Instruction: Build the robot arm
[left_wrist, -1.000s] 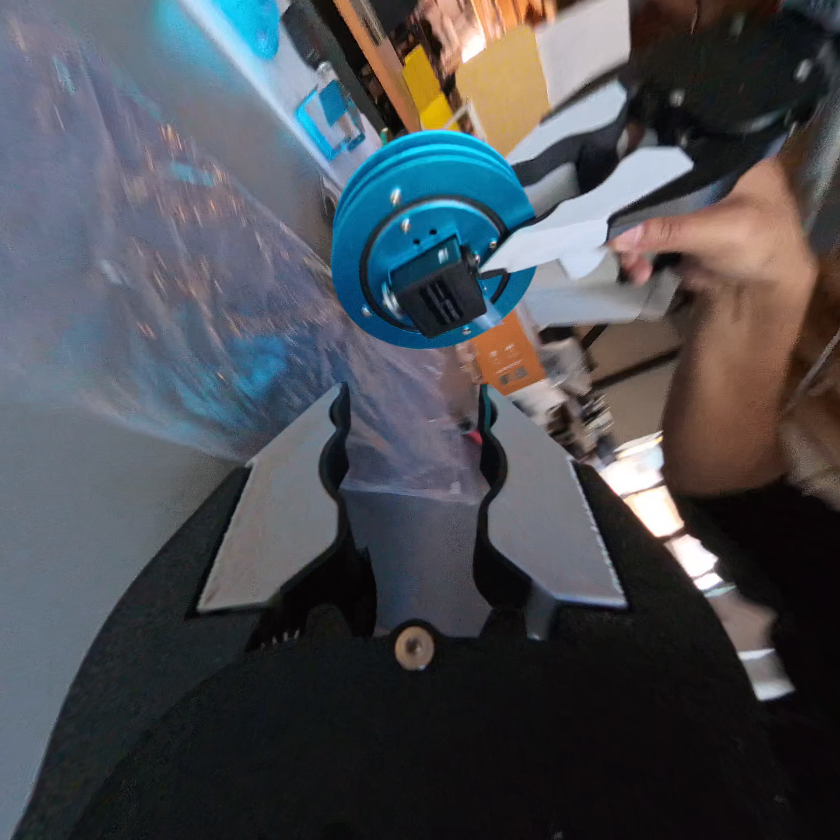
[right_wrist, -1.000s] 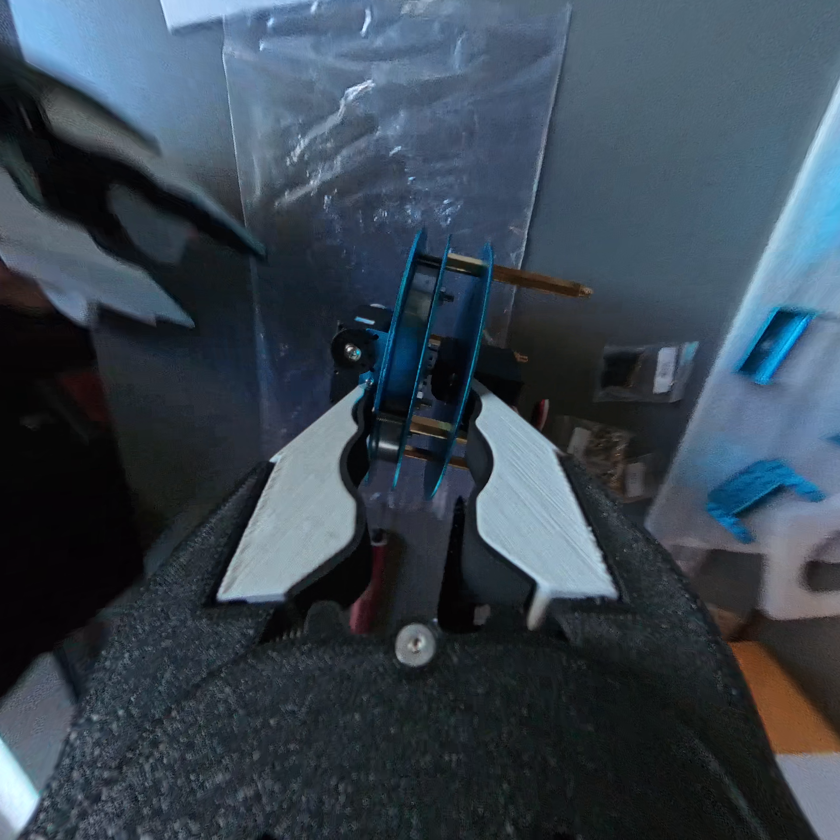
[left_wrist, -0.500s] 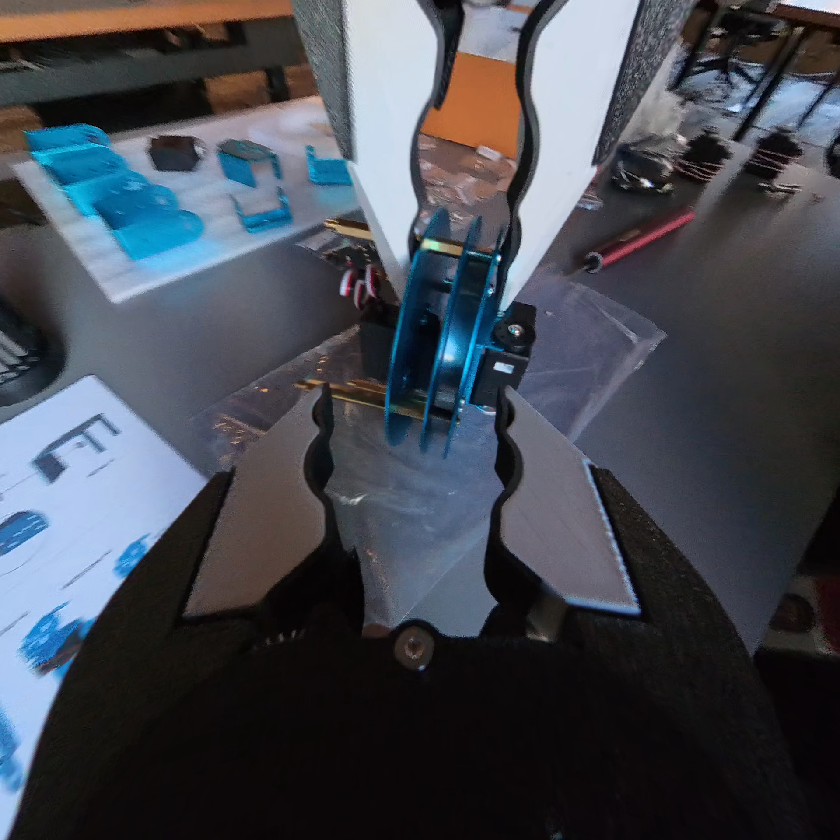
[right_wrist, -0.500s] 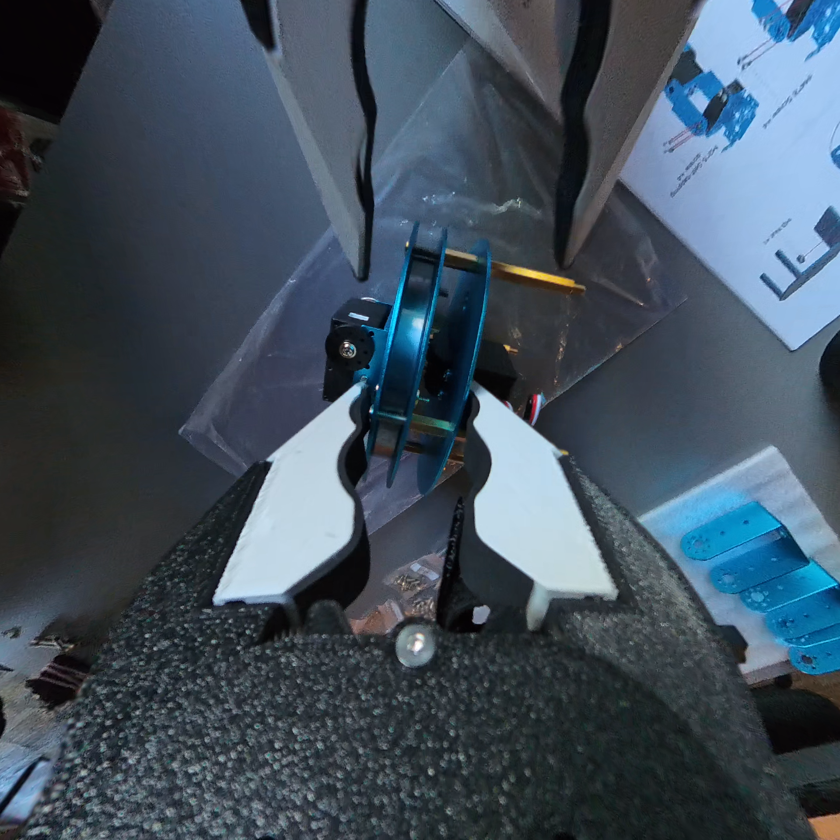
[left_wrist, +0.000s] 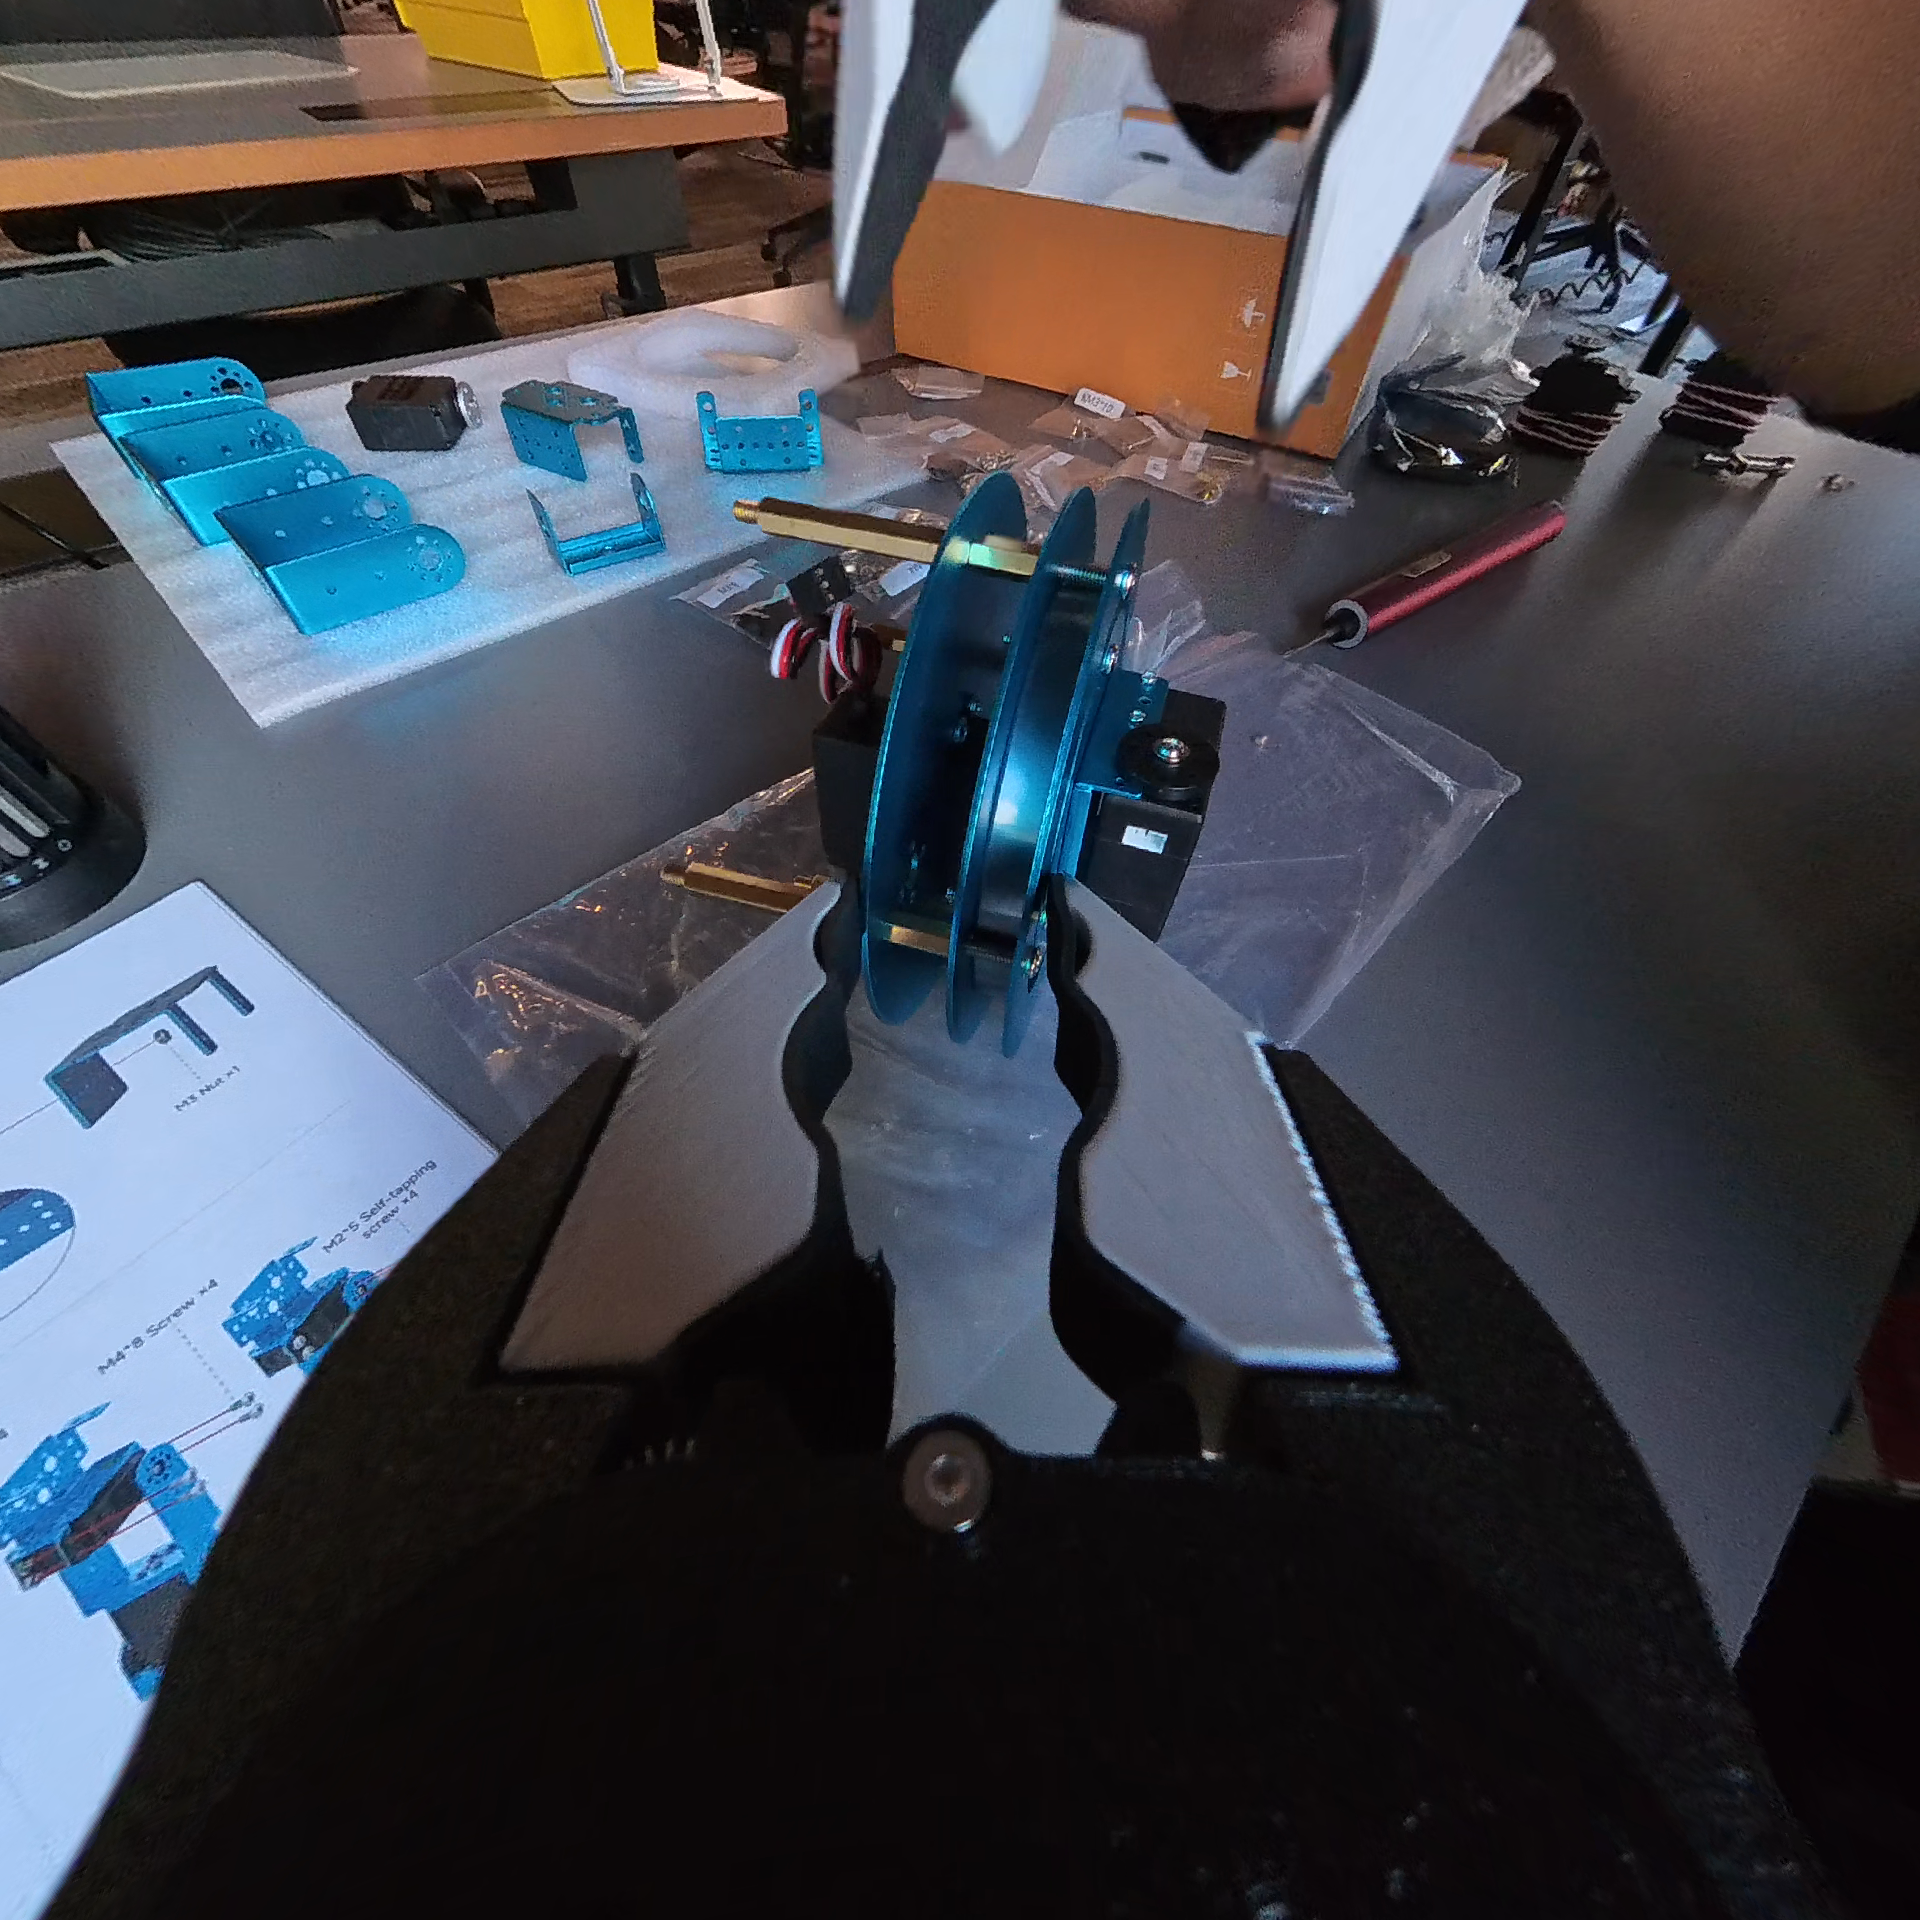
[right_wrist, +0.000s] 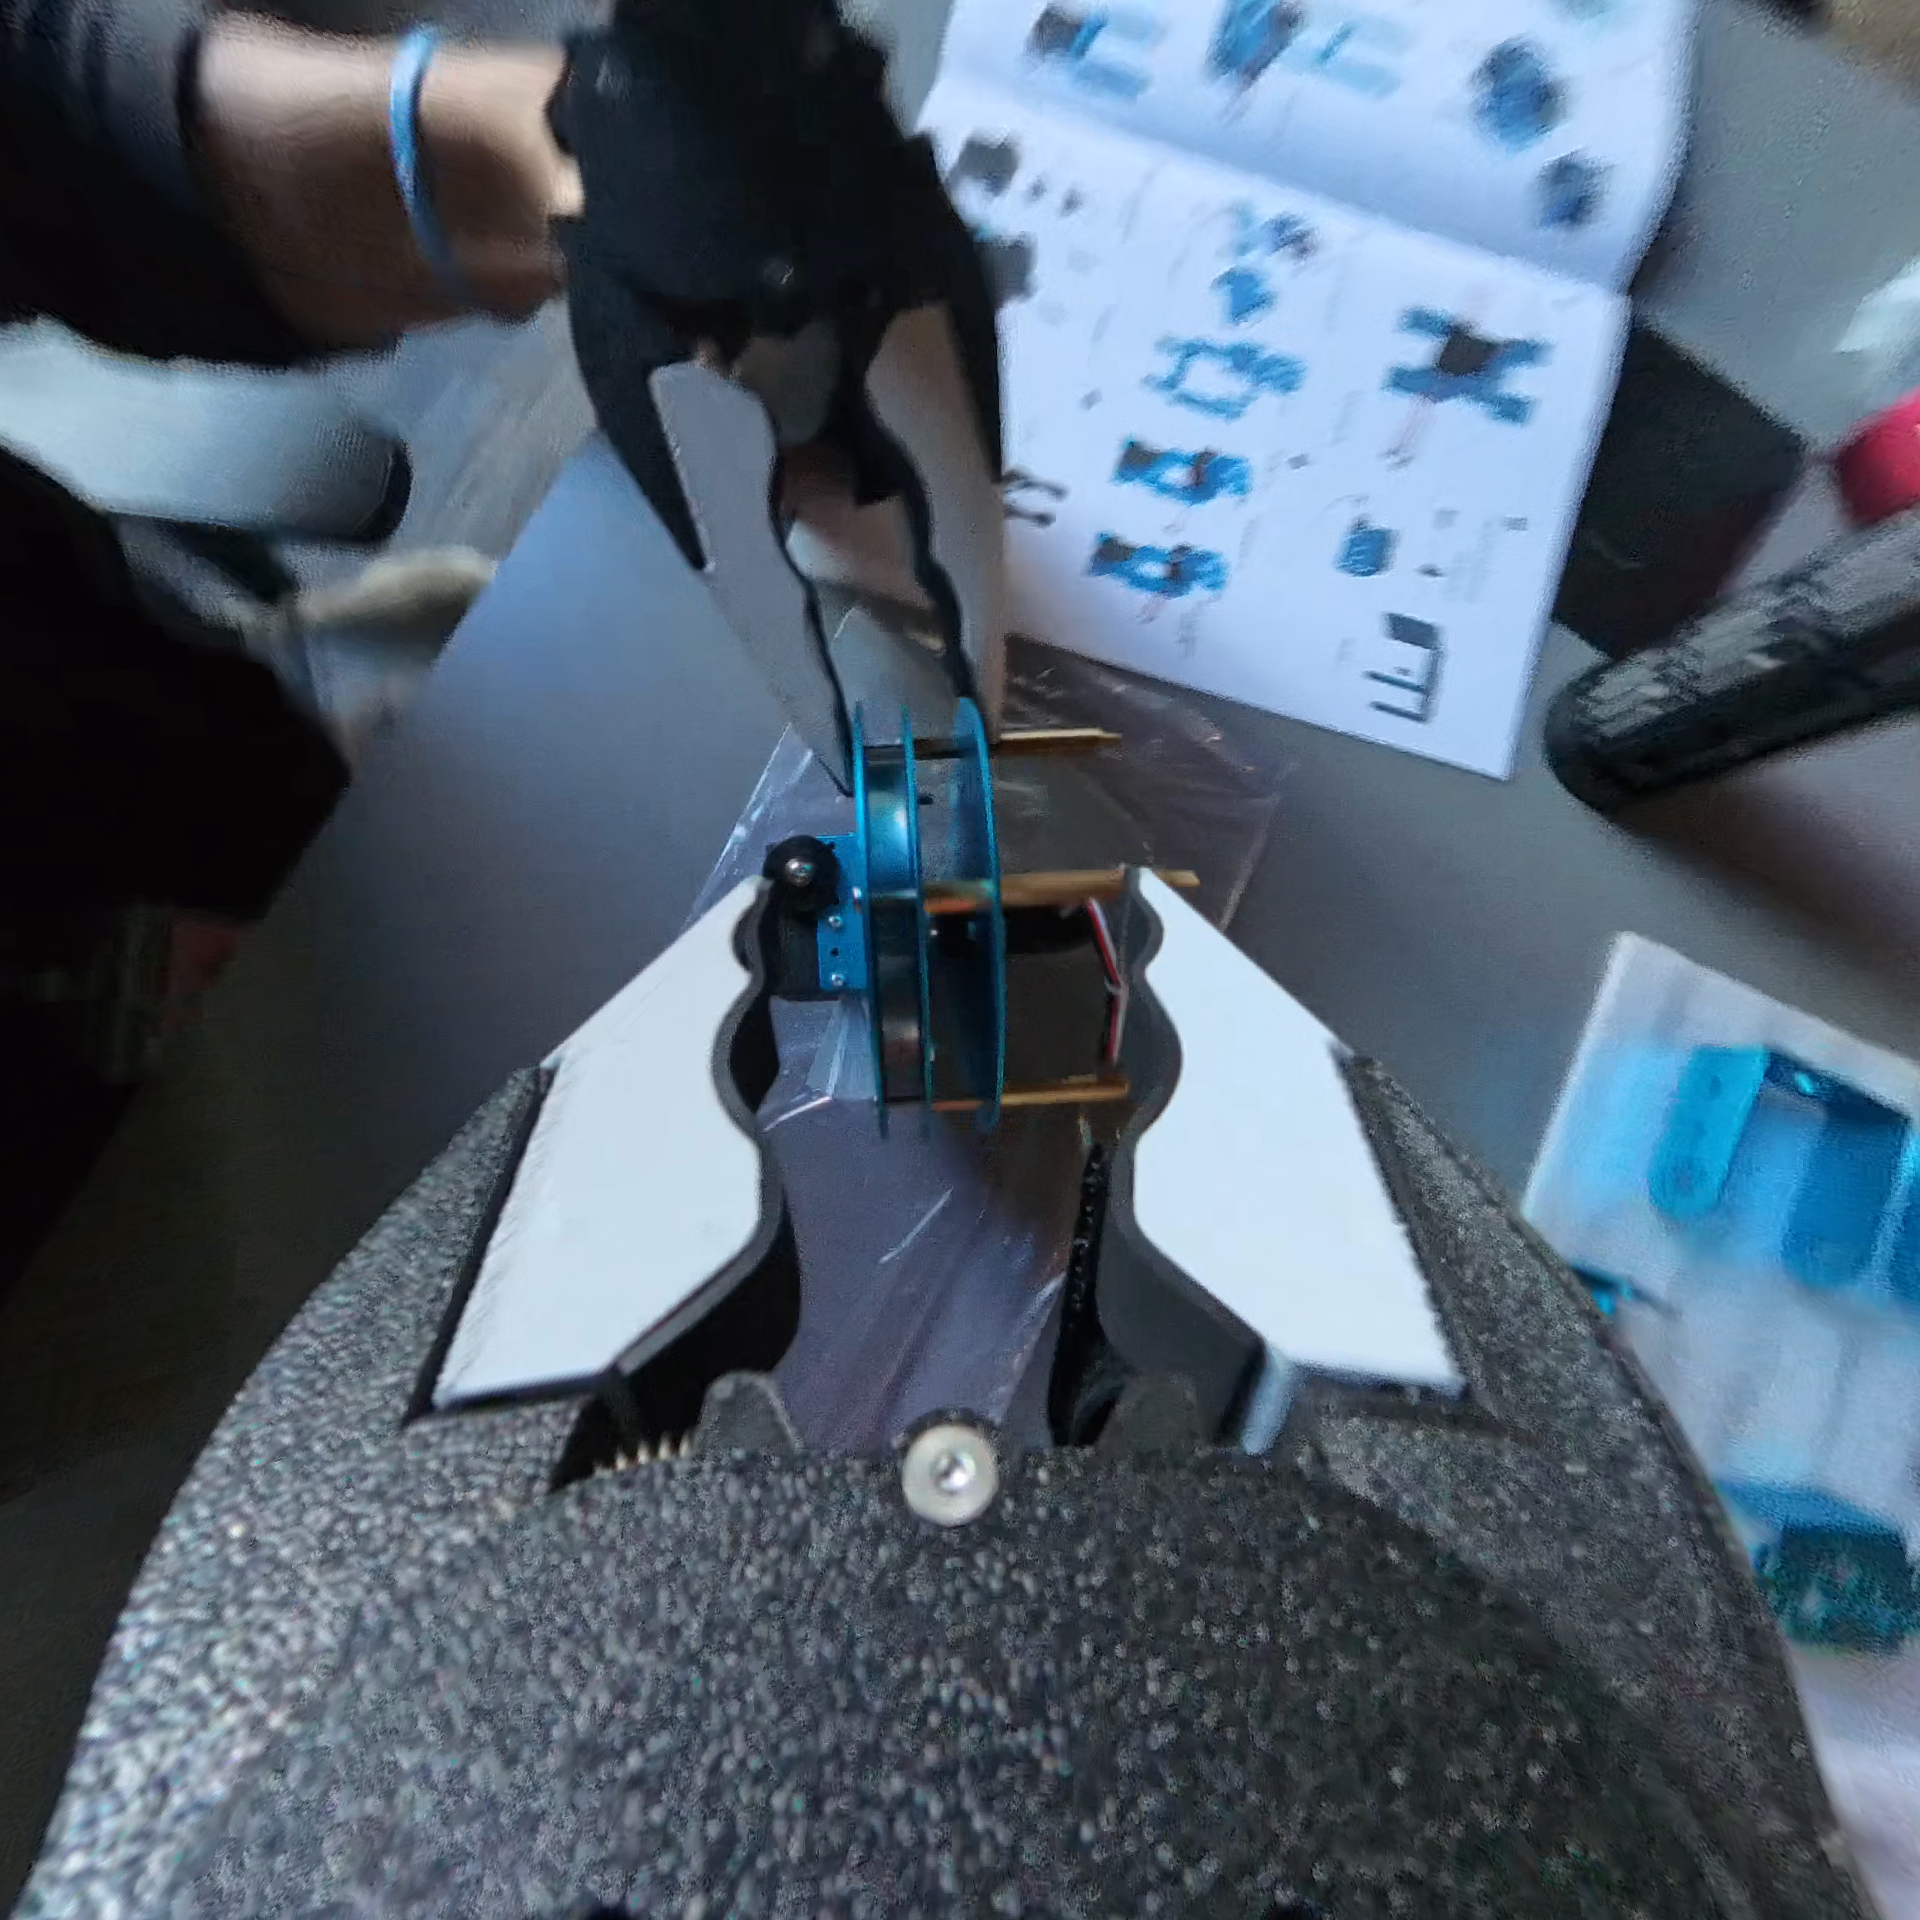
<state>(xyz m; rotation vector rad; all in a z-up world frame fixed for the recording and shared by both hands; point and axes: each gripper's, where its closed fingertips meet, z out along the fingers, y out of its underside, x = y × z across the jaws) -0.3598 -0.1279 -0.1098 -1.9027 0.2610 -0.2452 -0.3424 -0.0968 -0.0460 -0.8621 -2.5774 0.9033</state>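
Note:
A blue disc assembly (left_wrist: 997, 748) with brass standoffs and a black servo is held on edge above a clear plastic bag (left_wrist: 1351, 831). My left gripper (left_wrist: 940, 904) is shut on the lower rims of its discs. In the right wrist view the assembly (right_wrist: 925, 935) sits between my right gripper's (right_wrist: 945, 894) fingers, which are spread wide and do not touch it. The left gripper (right_wrist: 906, 727) shows there from the far side, clamped on the discs. In the left wrist view the right gripper (left_wrist: 1075, 353) is open, above and behind the assembly.
A grey table (left_wrist: 1558, 935) holds an instruction booklet (left_wrist: 156, 1195), a foam sheet with several blue brackets (left_wrist: 312, 520) and a black servo (left_wrist: 410, 410). Small screw bags (left_wrist: 1091, 436), an orange box (left_wrist: 1091, 291) and a red screwdriver (left_wrist: 1455, 571) lie behind. The left gripper's tips are roughly 8 cm from the right gripper's.
My left gripper swung in to face the assembly and closed on its discs. My right gripper, which was shut on the assembly, opened and drew back from it.

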